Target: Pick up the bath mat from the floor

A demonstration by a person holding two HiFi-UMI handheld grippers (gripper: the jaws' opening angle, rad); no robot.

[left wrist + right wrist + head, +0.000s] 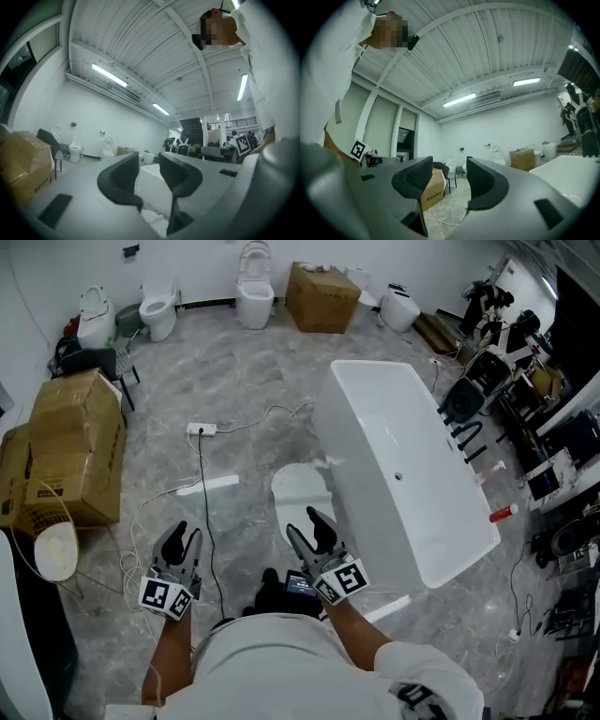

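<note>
Approach step: left gripper [184, 540] and right gripper [306, 529] hover, fingers released, empty; next move likely reaching down to bath mat [300, 491] beside bathtub [372, 366].

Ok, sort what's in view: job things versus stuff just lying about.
Job:
- bath mat, on the floor beside the tub
- left gripper, open, empty
- right gripper, open, empty

Lying about:
- bathtub
- cardboard boxes
- toilet
- power strip

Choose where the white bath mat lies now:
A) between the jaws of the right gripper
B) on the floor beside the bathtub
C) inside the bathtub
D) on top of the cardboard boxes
B: the bath mat lies flat on the floor, next to the bathtub.
</note>
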